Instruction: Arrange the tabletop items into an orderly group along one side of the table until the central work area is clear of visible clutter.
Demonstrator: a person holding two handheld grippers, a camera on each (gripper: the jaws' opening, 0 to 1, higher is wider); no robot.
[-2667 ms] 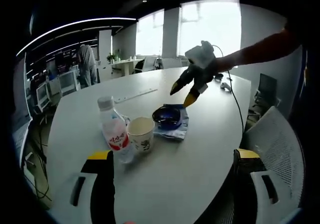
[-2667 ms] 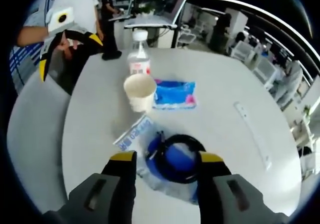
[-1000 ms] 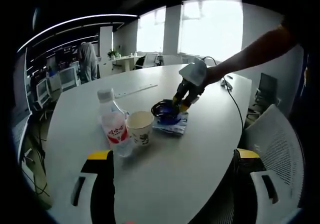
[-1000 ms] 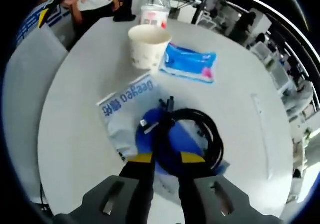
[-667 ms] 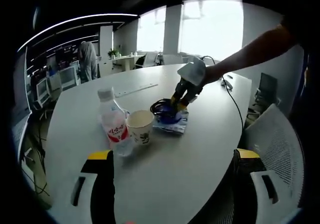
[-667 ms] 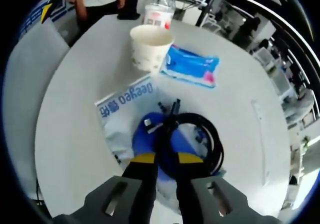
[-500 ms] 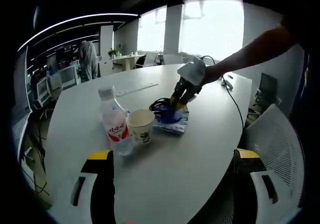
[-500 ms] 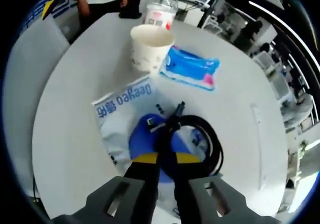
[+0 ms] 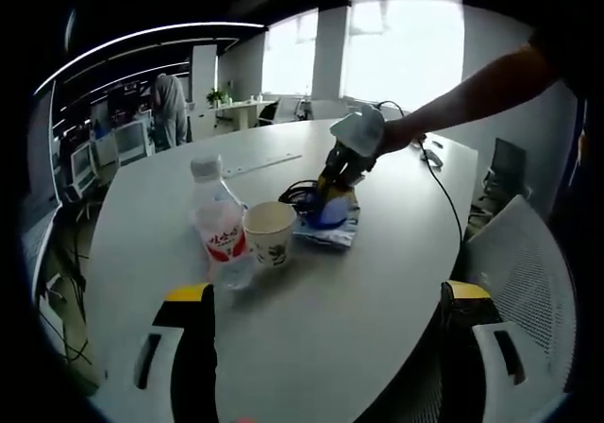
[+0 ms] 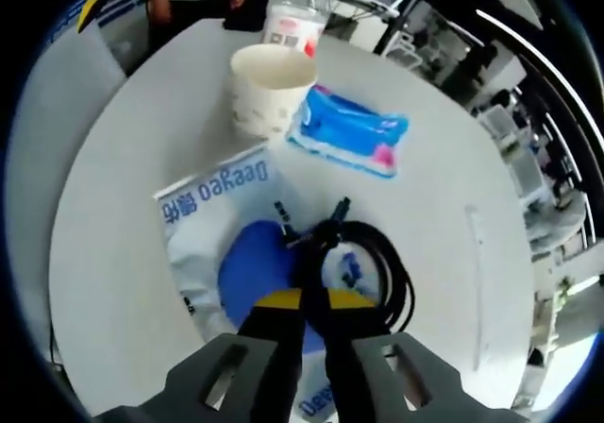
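Note:
My right gripper (image 10: 312, 299) is shut on the black cable coil (image 10: 379, 264), which hangs over a white bag with blue print (image 10: 209, 217). Beyond it lie a blue tissue pack (image 10: 350, 130), a paper cup (image 10: 271, 87) and a water bottle (image 10: 293, 9). In the left gripper view the right gripper (image 9: 327, 189) pinches the cable coil (image 9: 300, 194) above the bag (image 9: 333, 228), next to the cup (image 9: 270, 232) and bottle (image 9: 219, 229). My left gripper (image 9: 327, 291) stands wide open over the near table edge, holding nothing.
All of this sits on a white oval table (image 9: 377, 281). A long white strip (image 9: 257, 165) lies farther back, and a cord with small items (image 9: 429, 157) at the far end. A white mesh chair (image 9: 524, 262) stands at the right. A person (image 9: 170, 109) stands among distant desks.
The right gripper came down from open above the coil, shut on the cable, and has raised it slightly off the bag. The left gripper stayed put, open.

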